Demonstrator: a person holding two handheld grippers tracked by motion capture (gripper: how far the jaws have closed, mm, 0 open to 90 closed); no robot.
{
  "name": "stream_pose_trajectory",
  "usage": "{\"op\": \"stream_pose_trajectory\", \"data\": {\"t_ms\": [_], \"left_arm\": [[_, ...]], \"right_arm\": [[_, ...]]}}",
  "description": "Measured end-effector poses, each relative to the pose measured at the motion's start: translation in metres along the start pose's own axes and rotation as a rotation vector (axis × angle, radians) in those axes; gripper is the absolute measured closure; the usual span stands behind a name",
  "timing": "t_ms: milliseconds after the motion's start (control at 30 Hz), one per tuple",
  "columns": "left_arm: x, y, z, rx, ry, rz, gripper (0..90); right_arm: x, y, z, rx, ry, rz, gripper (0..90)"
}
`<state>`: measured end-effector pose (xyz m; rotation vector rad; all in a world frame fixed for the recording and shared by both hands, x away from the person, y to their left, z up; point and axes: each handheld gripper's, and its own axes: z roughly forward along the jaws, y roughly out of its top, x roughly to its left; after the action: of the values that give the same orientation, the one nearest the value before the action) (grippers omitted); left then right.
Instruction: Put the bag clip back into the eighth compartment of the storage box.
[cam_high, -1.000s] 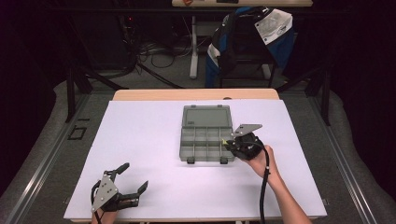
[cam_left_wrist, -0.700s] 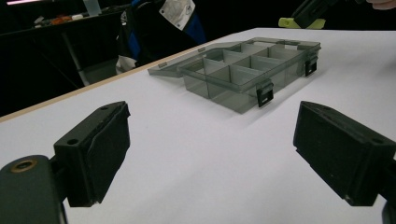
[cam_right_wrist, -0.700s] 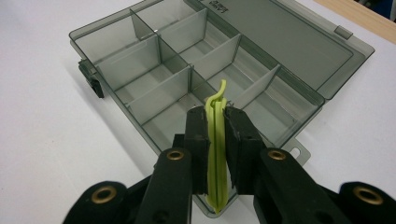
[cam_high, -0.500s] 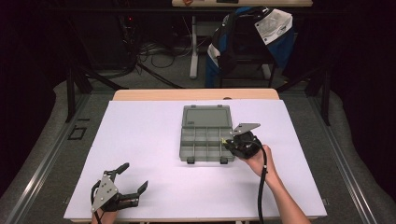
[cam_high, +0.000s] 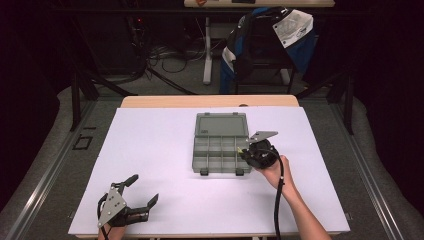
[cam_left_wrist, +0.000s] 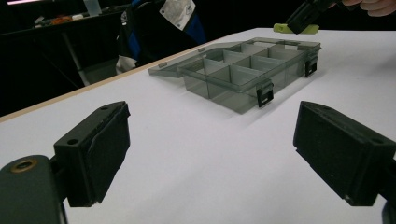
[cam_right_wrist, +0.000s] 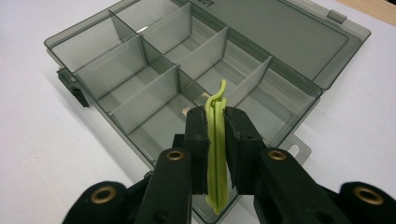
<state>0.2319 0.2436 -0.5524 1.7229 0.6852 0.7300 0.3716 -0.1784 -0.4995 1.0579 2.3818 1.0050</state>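
A yellow-green clip-like piece (cam_right_wrist: 217, 154) is held clenched between the jaws of the right gripper (cam_right_wrist: 217, 144), at the 3 o'clock edge of the grey compartment box (cam_high: 220, 150) in the high view. What the piece is exactly cannot be told; it is thin, folded and curled at its tip. In the right gripper view it hangs above the near compartments, not yet inside any of them. The box lies open at the middle of the white surface (cam_high: 160, 150), its lid (cam_high: 221, 124) laid flat toward 12 o'clock; its compartments appear empty.

Step judged in hand: placing the piece into a compartment. The next move would call for lowering the piece between the dividers and then parting the jaws.

The left gripper (cam_high: 141, 200) is seen at 7 o'clock, well apart from the box, released with jaws spread wide and nothing between them.

Against the frame one second earlier, the right gripper has been shifted slightly toward the box; the left gripper and box are unchanged.
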Motion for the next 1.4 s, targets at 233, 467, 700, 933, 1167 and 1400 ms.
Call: {"op": "stream_pose_trajectory", "data": {"t_ms": [233,467,700,933,1167,1400], "left_arm": [[0.000,0.000,0.000,-0.001,0.000,0.001,10.8],[0.000,0.000,0.000,-0.003,-0.002,-0.001,10.8],[0.000,0.000,0.000,-0.003,-0.001,0.000,10.8],[0.000,0.000,0.000,-0.003,-0.001,0.000,10.8],[0.000,0.000,0.000,-0.004,-0.001,-0.001,10.8],[0.000,0.000,0.000,-0.005,-0.001,0.000,10.8]], "right_arm": [[0.000,-0.001,0.005,0.014,-0.011,0.025,80.2],[0.000,-0.001,0.008,0.024,-0.022,0.049,80.1],[0.000,-0.002,0.010,0.030,-0.025,0.057,80.1],[0.000,-0.003,0.012,0.040,-0.021,0.053,80.1],[0.000,-0.004,0.014,0.052,-0.023,0.067,80.1],[0.001,-0.004,0.015,0.064,-0.020,0.062,80.1]]}}
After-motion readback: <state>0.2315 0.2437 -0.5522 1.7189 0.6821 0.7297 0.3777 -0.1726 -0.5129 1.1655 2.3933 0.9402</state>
